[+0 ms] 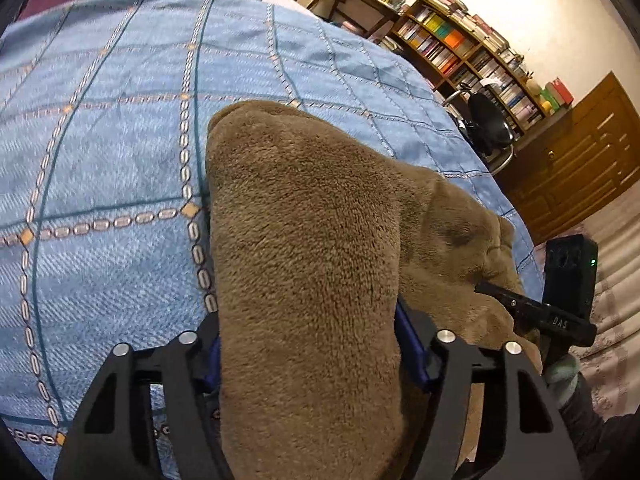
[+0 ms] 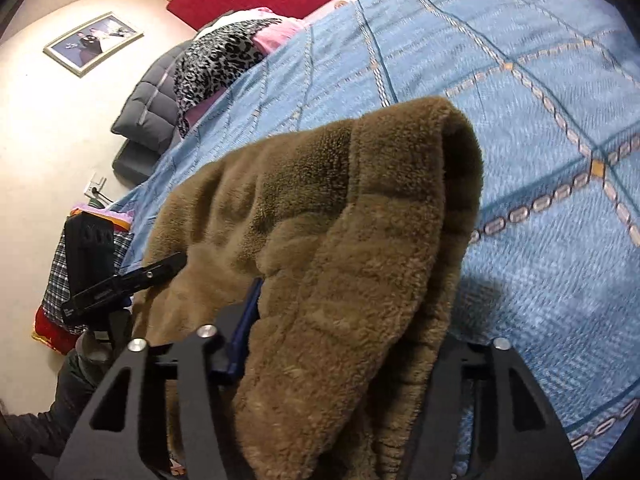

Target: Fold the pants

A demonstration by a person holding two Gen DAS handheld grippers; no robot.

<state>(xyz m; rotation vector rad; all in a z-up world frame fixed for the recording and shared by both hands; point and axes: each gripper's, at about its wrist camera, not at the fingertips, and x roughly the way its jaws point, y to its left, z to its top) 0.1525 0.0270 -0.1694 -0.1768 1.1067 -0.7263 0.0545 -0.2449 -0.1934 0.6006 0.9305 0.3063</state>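
Note:
The brown fleece pants (image 1: 312, 240) lie bunched over a bed with a blue checked bedspread (image 1: 100, 152). My left gripper (image 1: 308, 344) is shut on a thick fold of the pants, which drapes over and hides its fingertips. In the right wrist view the pants (image 2: 332, 248) hang the same way over my right gripper (image 2: 340, 340), which is shut on another fold; only one blue finger (image 2: 244, 328) shows. The right gripper also shows in the left wrist view (image 1: 536, 312), and the left gripper in the right wrist view (image 2: 120, 284), both at the pants' near edge.
The bedspread (image 2: 540, 80) stretches away behind the pants. Pillows and a leopard-print cloth (image 2: 216, 64) lie at the head of the bed. A bookshelf (image 1: 472, 52), a black chair (image 1: 488, 124) and a wooden cabinet (image 1: 576, 160) stand beyond the bed's edge.

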